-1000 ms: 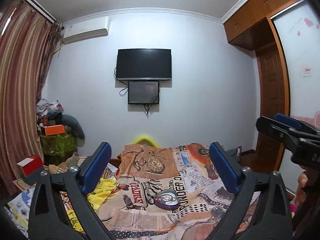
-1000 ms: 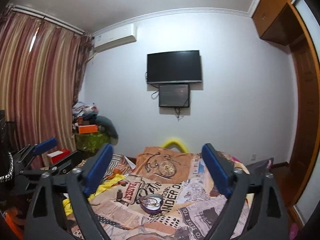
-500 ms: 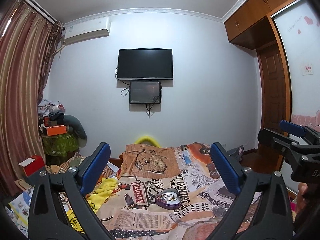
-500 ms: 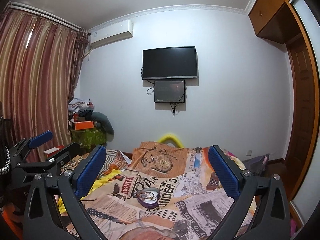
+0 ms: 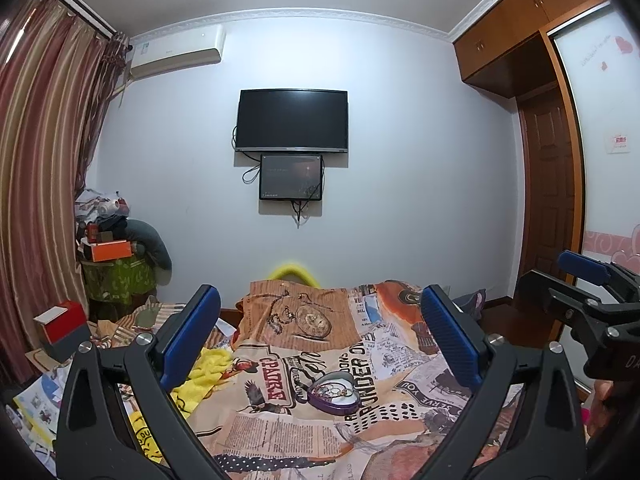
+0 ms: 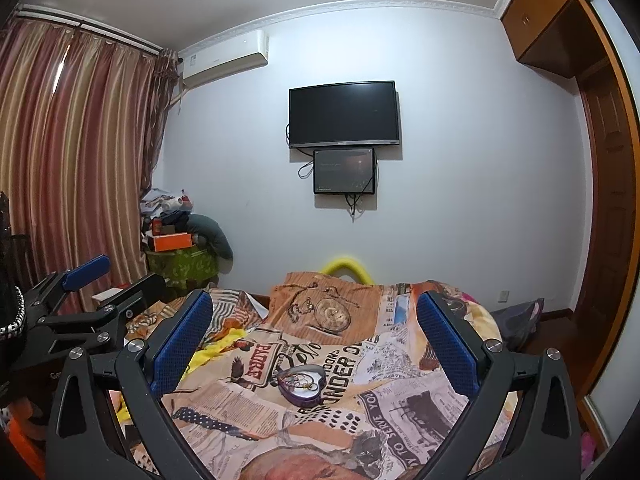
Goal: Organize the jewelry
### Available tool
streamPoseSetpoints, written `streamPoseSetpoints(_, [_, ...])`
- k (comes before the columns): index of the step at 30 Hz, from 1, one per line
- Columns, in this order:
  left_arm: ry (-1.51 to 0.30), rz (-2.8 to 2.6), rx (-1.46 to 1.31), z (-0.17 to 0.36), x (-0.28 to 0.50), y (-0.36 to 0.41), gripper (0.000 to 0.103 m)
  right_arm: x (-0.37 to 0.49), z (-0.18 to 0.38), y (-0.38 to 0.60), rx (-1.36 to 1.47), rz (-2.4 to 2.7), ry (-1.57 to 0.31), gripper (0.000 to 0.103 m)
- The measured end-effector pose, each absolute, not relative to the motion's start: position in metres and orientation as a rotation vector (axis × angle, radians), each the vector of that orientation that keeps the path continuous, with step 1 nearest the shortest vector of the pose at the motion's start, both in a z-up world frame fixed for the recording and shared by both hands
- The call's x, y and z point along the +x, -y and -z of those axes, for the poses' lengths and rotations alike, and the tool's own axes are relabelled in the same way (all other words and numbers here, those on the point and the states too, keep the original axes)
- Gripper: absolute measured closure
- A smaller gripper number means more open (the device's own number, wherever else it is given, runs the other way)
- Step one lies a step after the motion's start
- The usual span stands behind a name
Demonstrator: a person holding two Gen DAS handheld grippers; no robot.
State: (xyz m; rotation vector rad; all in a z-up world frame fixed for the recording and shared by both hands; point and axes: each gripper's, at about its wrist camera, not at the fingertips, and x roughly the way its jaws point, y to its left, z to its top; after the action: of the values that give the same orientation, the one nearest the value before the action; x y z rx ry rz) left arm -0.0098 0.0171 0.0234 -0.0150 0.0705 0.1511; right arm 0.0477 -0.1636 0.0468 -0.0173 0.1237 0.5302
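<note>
A purple heart-shaped jewelry box (image 5: 334, 393) lies open on the bed with rings and chains inside; it also shows in the right wrist view (image 6: 303, 384). My left gripper (image 5: 320, 340) is open and empty, held above and short of the box. My right gripper (image 6: 314, 340) is open and empty too, above and short of the box. The right gripper shows at the right edge of the left wrist view (image 5: 592, 304); the left gripper shows at the left of the right wrist view (image 6: 84, 304).
The bed carries a newspaper-print cover (image 5: 360, 344) with a yellow cloth (image 5: 200, 376) at its left. A cluttered green stand (image 5: 116, 276) and red box (image 5: 60, 320) are at the left. A wardrobe and door (image 5: 552, 200) are at the right, a TV (image 5: 292, 120) on the far wall.
Both grippers have risen and drawn back slightly, so the box sits a little lower and nearer the middle of each view. The jaws stay open.
</note>
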Motion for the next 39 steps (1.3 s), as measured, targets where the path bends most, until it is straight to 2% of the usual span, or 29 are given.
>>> streamPoseSetpoints(39, [-0.096,-0.101,-0.036,-0.020,0.003,-0.014,0.001,0.054,-0.046,0.174,0.029,-0.506,-0.143,0.000])
